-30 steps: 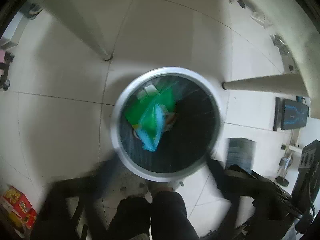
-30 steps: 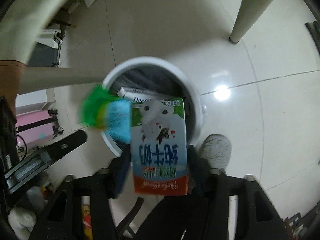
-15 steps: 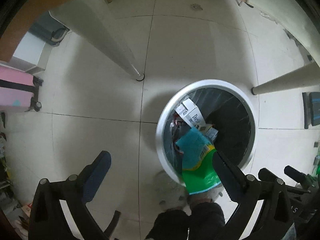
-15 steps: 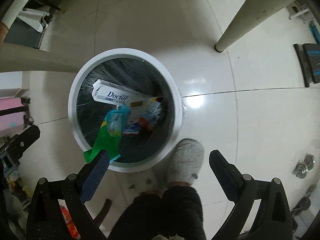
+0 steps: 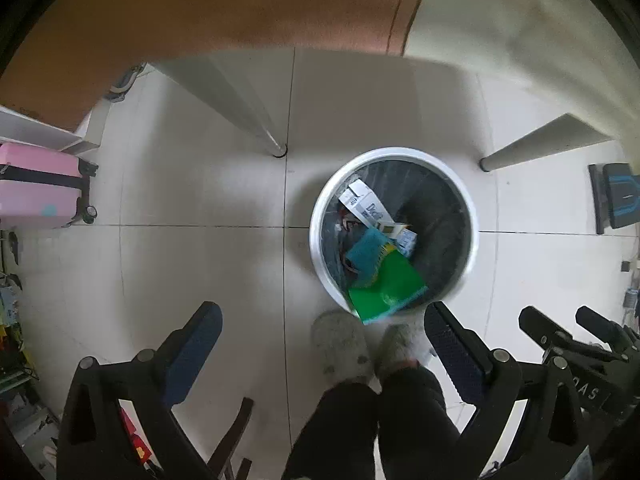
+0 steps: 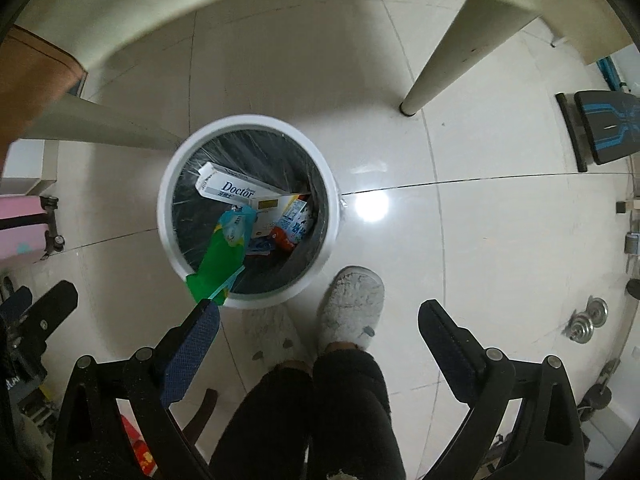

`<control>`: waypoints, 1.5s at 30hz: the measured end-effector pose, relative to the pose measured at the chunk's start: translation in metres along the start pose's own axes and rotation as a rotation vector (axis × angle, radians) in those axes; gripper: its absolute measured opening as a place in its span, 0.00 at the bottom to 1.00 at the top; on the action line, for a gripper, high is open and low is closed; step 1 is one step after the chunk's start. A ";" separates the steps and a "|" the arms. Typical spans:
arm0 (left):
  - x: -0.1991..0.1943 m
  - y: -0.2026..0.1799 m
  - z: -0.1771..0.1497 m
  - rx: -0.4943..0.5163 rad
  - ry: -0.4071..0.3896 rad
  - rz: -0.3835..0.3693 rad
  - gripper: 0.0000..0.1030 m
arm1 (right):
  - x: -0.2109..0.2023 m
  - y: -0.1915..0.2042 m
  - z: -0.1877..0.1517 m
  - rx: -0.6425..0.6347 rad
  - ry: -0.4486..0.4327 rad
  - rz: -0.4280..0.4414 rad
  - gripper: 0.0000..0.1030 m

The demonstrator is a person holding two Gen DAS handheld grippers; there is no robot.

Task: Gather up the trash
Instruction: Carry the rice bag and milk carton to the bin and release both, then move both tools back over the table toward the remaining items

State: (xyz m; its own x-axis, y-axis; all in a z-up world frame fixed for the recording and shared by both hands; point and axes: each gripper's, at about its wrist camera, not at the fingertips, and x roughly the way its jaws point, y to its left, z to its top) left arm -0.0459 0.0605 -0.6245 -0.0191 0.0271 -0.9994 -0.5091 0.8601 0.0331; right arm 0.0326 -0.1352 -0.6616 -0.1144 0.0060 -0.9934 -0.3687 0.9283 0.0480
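A round white trash bin (image 5: 472,240) (image 6: 164,216) with a dark liner stands on the tiled floor below both grippers. Inside lie a white "Doctor" box (image 6: 230,188) (image 5: 366,206), a milk carton (image 6: 294,222) and other wrappers. A green and blue wrapper (image 5: 384,284) (image 6: 222,260) hangs over the bin's near rim. My left gripper (image 5: 322,340) is open and empty, high above the floor, left of the bin. My right gripper (image 6: 320,334) is open and empty, above the bin's near edge.
The person's slippered feet (image 6: 352,312) (image 5: 340,346) stand next to the bin. White table legs (image 5: 248,116) (image 6: 440,64) rise beside it. A pink suitcase (image 5: 36,188) is at the left, a black and blue device (image 6: 604,128) at the right.
The milk carton left my right gripper and now lies in the bin; the green wrapper dropped onto the rim. Both grippers have risen away from the bin.
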 end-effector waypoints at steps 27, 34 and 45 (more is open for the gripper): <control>-0.317 0.012 0.020 -0.012 -0.314 0.055 1.00 | -0.359 0.007 -0.017 0.011 -0.208 0.179 0.98; -0.352 -0.015 0.117 -0.018 -0.389 0.050 1.00 | -0.420 -0.048 0.079 0.119 -0.281 0.189 0.98; -0.311 -0.123 0.285 -0.055 -0.229 0.085 1.00 | -0.398 -0.139 0.333 0.206 -0.262 0.113 0.98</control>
State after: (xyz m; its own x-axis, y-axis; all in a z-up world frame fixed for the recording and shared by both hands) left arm 0.2679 0.0915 -0.3184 0.1285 0.2183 -0.9674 -0.5603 0.8208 0.1108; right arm 0.4363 -0.1426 -0.3079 0.1062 0.1837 -0.9772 -0.1707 0.9716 0.1641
